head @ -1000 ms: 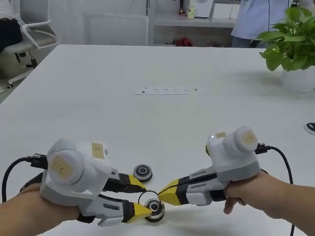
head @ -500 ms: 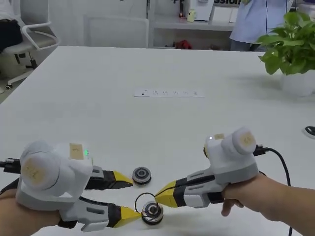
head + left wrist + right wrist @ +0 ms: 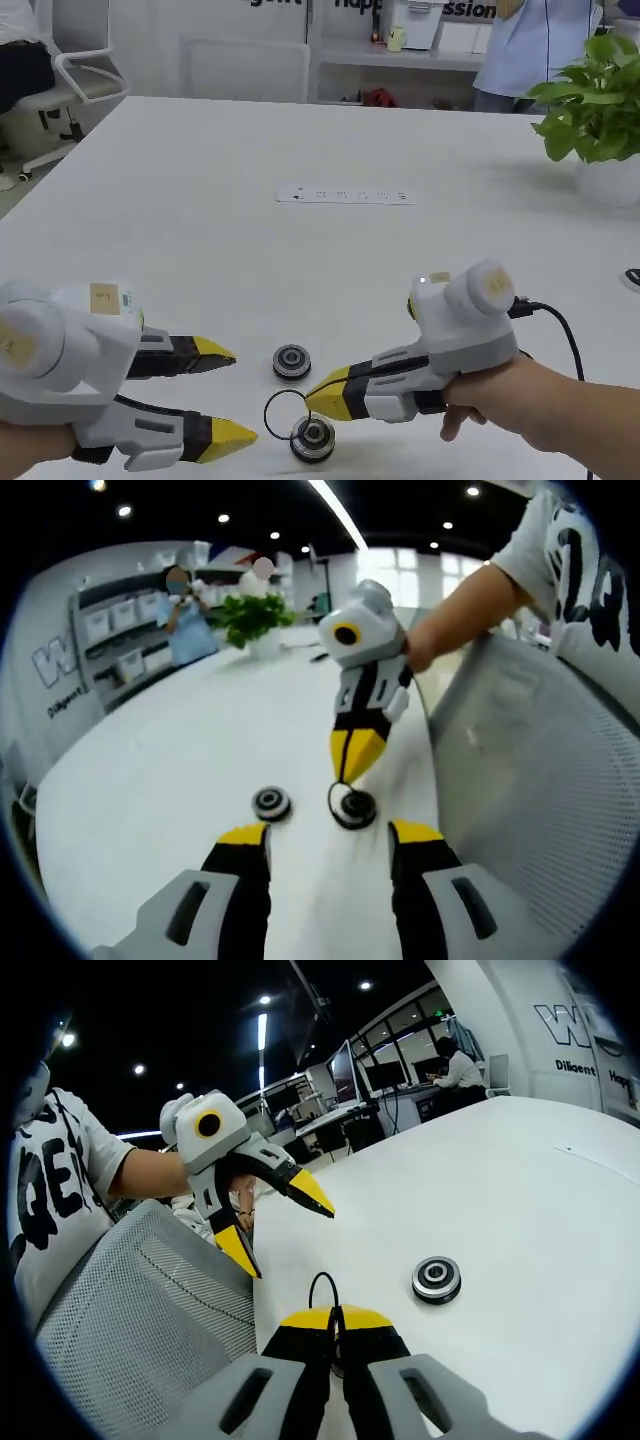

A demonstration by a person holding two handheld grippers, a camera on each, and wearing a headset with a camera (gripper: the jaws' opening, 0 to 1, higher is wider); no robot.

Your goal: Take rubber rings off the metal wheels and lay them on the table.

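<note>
1. The right hand-held gripper (image 3: 318,397), jaws shut on a thin rubber ring (image 3: 267,408), holds it just beside the near metal wheel (image 3: 312,438). A slack pinch could let the ring spring away across the tabletop (image 3: 330,260).
2. Whether the ring hangs clear of that wheel cannot be told. If it is snagged, a pull may drag or roll the unheld wheel.
3. The left hand-held gripper (image 3: 240,395), jaws wide apart and empty, steadies nothing. The second wheel (image 3: 291,361), close by, could be knocked.

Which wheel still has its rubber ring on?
The farther wheel, black-rimmed; the nearer wheel looks bare, its ring pinched in the right claw.
</note>
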